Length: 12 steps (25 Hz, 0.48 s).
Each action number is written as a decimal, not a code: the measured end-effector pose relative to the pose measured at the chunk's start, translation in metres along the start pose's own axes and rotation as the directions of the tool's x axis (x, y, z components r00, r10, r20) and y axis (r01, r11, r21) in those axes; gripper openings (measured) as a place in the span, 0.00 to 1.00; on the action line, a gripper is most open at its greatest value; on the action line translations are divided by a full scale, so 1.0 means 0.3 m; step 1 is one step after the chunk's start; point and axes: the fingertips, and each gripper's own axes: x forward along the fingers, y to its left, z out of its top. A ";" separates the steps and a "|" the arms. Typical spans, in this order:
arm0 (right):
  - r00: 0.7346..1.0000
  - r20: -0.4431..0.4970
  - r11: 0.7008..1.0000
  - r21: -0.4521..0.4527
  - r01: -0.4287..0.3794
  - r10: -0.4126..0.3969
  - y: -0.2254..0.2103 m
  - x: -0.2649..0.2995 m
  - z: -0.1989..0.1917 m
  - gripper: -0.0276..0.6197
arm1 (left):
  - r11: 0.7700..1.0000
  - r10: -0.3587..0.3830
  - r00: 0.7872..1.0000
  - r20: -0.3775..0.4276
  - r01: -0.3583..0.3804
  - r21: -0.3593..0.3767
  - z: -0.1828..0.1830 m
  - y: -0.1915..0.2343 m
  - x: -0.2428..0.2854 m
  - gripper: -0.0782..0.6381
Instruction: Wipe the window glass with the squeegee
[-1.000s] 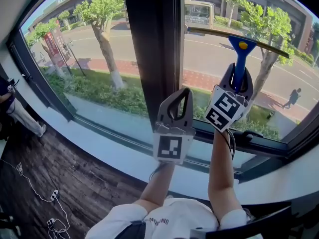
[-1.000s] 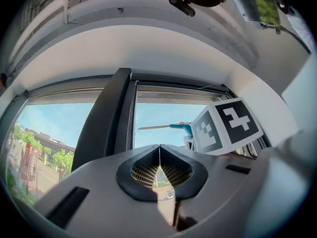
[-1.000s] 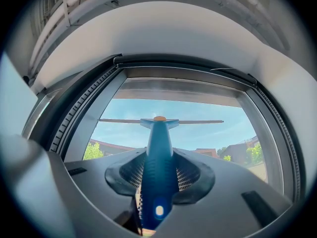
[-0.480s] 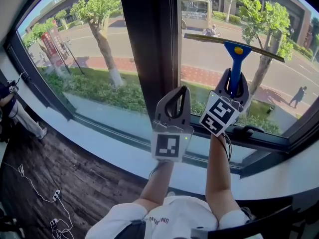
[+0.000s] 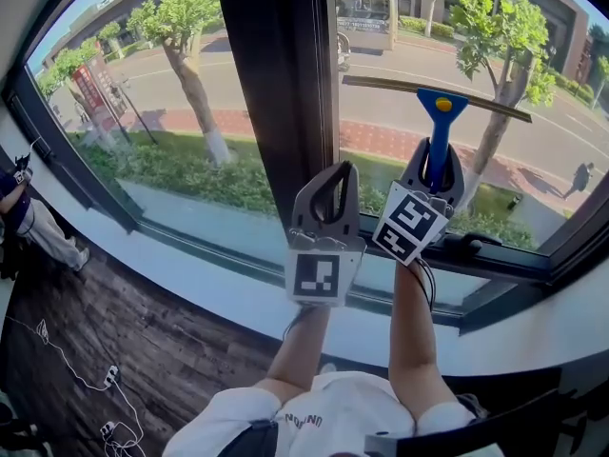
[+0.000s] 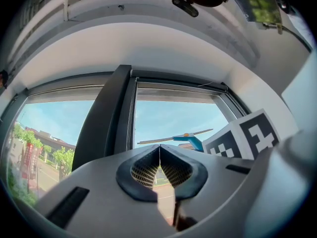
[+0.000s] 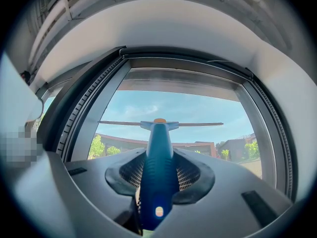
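Right gripper view: my right gripper (image 7: pixel 159 171) pinches the squeegee (image 7: pixel 158 138); my left gripper (image 6: pixel 159 168) is pressed together, empty. Tilting the blade could streak the window glass (image 7: pixel 208 108).

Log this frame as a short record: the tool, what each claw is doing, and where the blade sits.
tool: blue-handled squeegee
right claw: shut on the squeegee handle, blade pointing up
left claw: shut, nothing between its jaws
blade position: crosswise in front of the right-hand window glass, its left end near the dark window post
blade contact: cannot tell whether it touches the glass
left claw position: held up beside the right claw, in front of the post
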 end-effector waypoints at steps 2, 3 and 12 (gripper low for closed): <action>1.000 -0.012 1.000 0.005 0.000 0.000 0.004 -0.008 -0.018 0.25 | 1.000 0.003 1.000 0.001 -0.003 -0.003 -0.002 0.004 -0.001 0.12; 1.000 -0.018 1.000 0.007 -0.001 0.001 0.007 -0.014 -0.027 0.25 | 1.000 0.004 1.000 0.001 -0.004 -0.003 -0.002 0.006 -0.002 0.12; 0.997 -0.075 1.000 0.004 -0.002 0.002 0.016 -0.059 -0.103 0.25 | 1.000 0.002 1.000 -0.002 -0.002 0.002 0.002 0.009 -0.006 0.12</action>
